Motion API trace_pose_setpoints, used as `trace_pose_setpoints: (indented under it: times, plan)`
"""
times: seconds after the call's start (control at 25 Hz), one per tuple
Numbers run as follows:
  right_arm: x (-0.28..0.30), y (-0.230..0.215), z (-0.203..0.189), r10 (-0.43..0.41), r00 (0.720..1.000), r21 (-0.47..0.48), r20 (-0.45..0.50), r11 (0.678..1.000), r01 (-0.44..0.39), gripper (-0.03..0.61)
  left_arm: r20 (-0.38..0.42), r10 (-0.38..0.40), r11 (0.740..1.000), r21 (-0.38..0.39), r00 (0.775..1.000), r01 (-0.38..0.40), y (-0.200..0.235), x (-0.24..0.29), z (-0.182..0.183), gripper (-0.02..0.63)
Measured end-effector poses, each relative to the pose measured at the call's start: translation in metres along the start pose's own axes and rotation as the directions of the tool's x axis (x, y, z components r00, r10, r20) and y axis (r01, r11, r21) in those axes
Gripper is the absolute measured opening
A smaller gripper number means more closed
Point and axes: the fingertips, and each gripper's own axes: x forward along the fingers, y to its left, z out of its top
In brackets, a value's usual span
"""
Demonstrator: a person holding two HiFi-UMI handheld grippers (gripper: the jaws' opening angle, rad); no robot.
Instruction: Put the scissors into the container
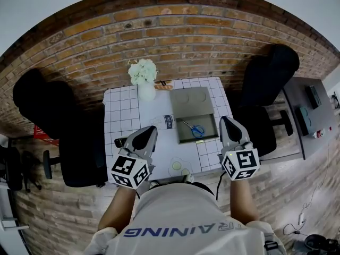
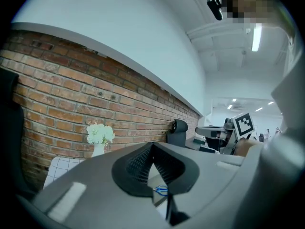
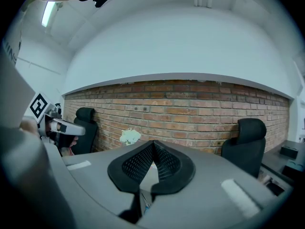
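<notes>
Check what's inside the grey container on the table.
Only the scissors, blue-handled, lying flat on the floor of the container. Nothing else shows inside; the bit of floor under them is covered.

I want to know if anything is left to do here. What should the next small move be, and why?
Probably no move on the scissors: in the head view they already lie inside the container. The left gripper and right gripper are both shut, empty and near the table's front edge, short of the container. I'd just draw them back to rest.
</notes>
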Motion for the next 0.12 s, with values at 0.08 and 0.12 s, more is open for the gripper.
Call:
trace_pose_setpoints:
  times: [0.08,0.12]
  plan:
    - [-0.0008,-0.0005,-0.0009,0.001,1.000,0.003,-0.004,1.000,-0.001,0.015,-0.002,0.003,1.000,-0.003,1.000,-0.003,-0.0003,-0.0007,-0.0005,0.000]
    - [-0.0012,-0.0008,-0.0013,0.001,1.000,0.004,-0.006,1.000,-0.001,0.015,-0.003,0.004,1.000,-0.005,1.000,-0.004,-0.0004,-0.0011,-0.0007,0.000]
